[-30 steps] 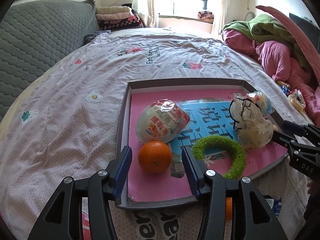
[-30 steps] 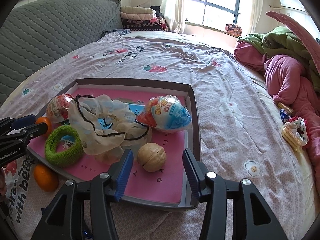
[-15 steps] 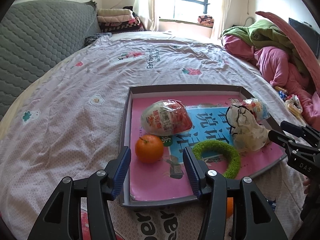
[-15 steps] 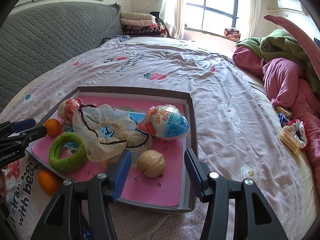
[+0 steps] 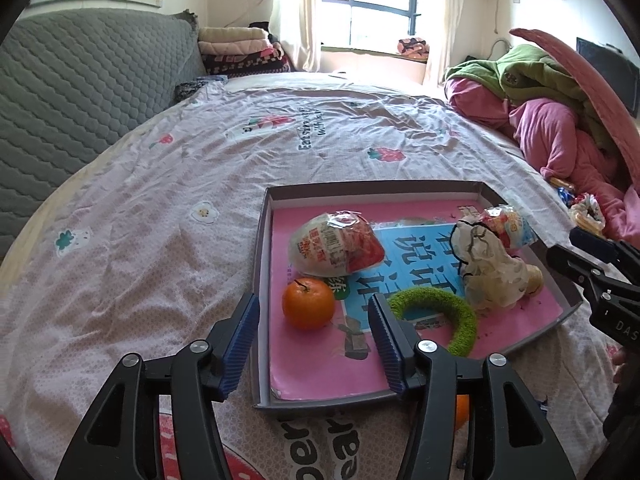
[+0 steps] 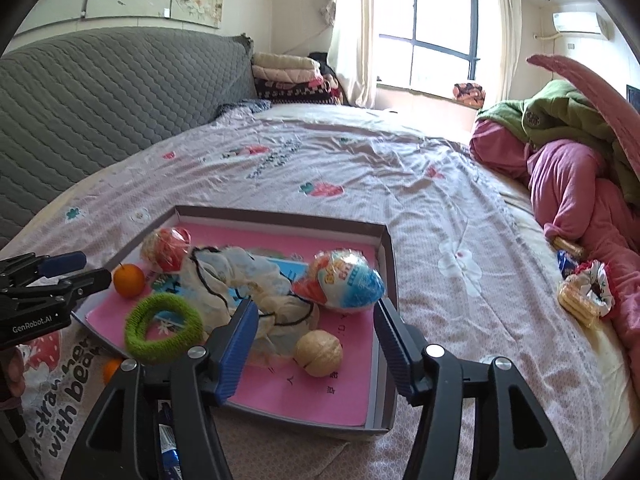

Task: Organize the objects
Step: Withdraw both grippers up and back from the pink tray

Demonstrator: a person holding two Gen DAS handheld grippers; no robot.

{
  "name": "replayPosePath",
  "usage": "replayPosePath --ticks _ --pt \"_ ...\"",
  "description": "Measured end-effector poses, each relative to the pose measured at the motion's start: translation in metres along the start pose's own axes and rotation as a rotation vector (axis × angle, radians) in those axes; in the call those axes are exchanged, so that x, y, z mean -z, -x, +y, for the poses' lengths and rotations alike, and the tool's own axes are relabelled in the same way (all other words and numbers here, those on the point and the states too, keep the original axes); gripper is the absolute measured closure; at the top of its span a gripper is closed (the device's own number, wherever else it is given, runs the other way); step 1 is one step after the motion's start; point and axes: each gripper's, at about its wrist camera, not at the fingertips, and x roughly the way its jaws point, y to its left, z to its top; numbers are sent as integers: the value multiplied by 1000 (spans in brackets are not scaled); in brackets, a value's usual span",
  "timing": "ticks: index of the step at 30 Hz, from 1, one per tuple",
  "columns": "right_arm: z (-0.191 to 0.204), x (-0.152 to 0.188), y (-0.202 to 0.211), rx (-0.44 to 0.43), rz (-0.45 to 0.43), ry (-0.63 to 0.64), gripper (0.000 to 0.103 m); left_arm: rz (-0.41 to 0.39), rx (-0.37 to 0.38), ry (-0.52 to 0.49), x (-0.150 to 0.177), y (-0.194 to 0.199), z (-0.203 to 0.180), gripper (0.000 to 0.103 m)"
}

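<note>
A grey tray (image 5: 260, 280) with a pink liner lies on the bed. In it are an orange (image 5: 308, 303), a red-and-white egg-shaped packet (image 5: 336, 248), a green fuzzy ring (image 5: 440, 312), a cream cloth pouch (image 5: 488, 268), a blue-and-red egg packet (image 6: 348, 280) and a walnut (image 6: 319, 353). My left gripper (image 5: 313, 312) hovers at the tray's near edge, its jaws opening, with the orange lying free just beyond the pads. My right gripper (image 6: 315, 316) hovers over the walnut, its jaws opening too and not touching it. A second orange (image 6: 111, 369) lies outside the tray.
Pink and green bedding (image 6: 560, 152) is heaped on the right, with snack packs and a scrunchie (image 6: 584, 292) beside it. A grey quilted headboard (image 6: 100, 100) runs along the left. Folded blankets (image 6: 288, 72) are stacked by the window.
Both grippers have drawn back from the tray and their jaws stand a little wider. The right one has also risen and tilted up. The orange and walnut stay where they lay.
</note>
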Motion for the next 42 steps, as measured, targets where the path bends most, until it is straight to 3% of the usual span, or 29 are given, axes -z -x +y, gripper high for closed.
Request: replayPosePath --ticks 28,31,42 --pt "-6 -6 51 -70 -187 -77 32 -73 -14 -2 3 28 2 42" --pt "-6 -4 56 -77 -194 -81 27 -70 -10 2 5 30 1 42" --pt "8 7 74 -74 -217 -33 26 -83 16 -9 15 44 -14 42"
